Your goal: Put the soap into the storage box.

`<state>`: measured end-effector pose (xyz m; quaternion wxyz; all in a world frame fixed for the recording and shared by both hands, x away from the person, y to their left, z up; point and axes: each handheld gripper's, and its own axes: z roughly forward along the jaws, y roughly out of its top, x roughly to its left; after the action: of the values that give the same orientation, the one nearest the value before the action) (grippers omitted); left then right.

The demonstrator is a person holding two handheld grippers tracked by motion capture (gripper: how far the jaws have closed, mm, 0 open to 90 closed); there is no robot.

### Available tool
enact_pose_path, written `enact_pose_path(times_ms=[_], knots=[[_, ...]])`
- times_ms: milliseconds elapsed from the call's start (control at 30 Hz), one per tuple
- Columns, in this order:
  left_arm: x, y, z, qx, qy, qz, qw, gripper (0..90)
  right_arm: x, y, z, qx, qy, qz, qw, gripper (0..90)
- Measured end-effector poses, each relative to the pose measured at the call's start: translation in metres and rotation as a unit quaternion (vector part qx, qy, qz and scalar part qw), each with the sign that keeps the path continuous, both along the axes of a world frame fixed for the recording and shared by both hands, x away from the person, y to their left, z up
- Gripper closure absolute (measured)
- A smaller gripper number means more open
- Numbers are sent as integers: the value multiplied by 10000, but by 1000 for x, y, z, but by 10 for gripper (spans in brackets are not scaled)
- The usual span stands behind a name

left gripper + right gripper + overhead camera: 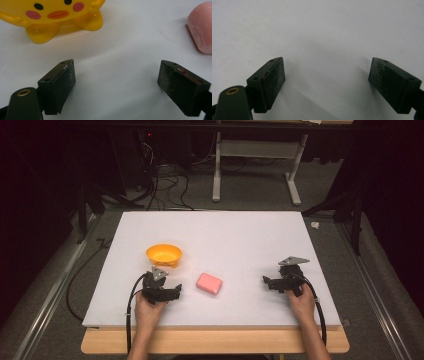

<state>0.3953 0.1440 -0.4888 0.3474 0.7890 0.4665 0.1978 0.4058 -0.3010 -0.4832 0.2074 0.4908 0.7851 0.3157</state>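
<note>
- We hold the left gripper wide and empty near the pink sponge and yellow bowl.
- Our right gripper is wide too; nothing is moved yet.

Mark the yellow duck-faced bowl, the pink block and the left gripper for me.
yellow duck-faced bowl (pixel 164 254): high view, inside of the bowl.
pink block (pixel 209 283): high view, top face.
left gripper (pixel 116 75): left gripper view, midway between its open jaws.
</note>
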Motion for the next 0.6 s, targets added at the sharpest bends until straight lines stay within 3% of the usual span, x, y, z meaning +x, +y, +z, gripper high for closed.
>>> enact_pose_path(times_ms=[600], knots=[[0,1,0,-64,20,5,10000,157,0,0,0,1,-1,0,10000,143]])
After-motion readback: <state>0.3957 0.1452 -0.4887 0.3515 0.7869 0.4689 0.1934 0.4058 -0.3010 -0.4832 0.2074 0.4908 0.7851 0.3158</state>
